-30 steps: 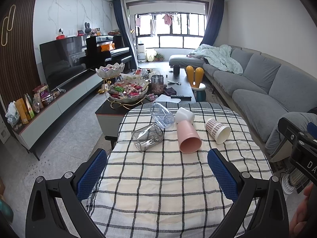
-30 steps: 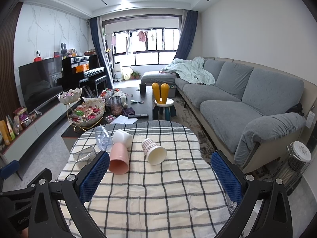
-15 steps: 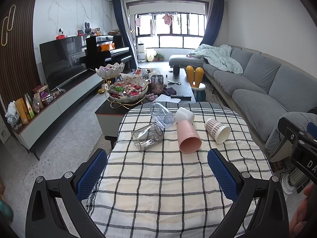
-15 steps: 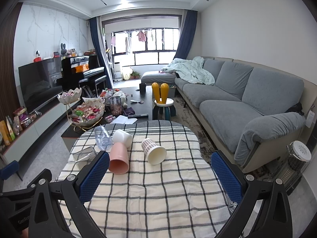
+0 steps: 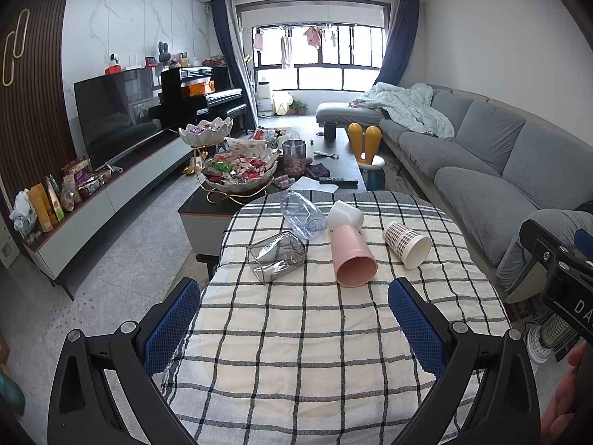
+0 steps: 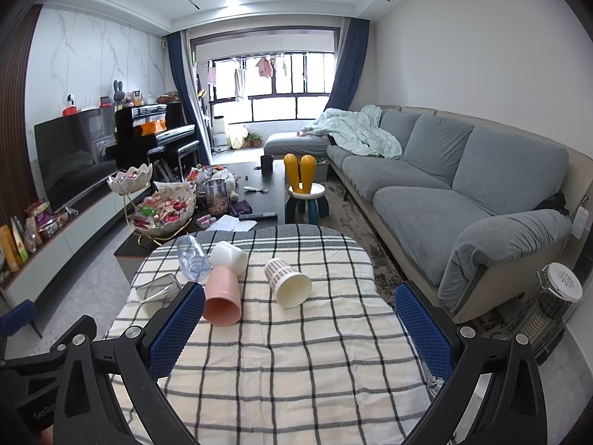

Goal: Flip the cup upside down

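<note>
Both the left tongs and right tongs are held spread and empty above the checked table. Five cups lie on their sides at its far end; the pink cup lies nearest. It is best gripped across its wall, lifted, then turned rim-down. Nothing is seen changed from a second ago.

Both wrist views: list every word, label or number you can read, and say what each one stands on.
"DA", cut off by the frame edge: white letters on the black body of the right claw, seen from the left wrist view.
"GenRo", cut off: grey letters on the black body of the left claw, seen from the right wrist view.
Snack packets on the TV cabinet: print too small to read.
</note>
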The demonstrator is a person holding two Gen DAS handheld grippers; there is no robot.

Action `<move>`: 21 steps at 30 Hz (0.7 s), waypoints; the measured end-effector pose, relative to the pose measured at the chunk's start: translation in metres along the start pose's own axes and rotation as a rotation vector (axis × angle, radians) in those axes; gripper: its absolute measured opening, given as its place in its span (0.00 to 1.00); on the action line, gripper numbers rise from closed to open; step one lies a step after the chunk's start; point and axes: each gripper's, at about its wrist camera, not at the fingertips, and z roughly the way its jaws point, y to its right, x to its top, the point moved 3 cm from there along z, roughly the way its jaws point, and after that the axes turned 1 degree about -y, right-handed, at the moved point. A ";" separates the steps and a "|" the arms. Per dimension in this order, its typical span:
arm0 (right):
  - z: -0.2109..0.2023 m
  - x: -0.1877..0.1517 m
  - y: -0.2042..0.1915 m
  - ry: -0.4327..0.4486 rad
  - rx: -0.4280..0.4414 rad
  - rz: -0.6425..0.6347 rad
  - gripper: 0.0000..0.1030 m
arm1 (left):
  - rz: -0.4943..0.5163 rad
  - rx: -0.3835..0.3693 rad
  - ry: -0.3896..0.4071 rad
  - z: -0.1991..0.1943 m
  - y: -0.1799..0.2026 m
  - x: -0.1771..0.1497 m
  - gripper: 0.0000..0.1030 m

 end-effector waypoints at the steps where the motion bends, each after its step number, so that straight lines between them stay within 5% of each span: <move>1: 0.000 0.000 0.000 0.000 0.000 0.000 1.00 | 0.000 0.000 0.000 0.000 0.000 0.000 1.00; 21: 0.021 -0.006 -0.005 -0.019 0.000 -0.008 1.00 | -0.013 0.019 -0.019 0.020 0.001 -0.001 1.00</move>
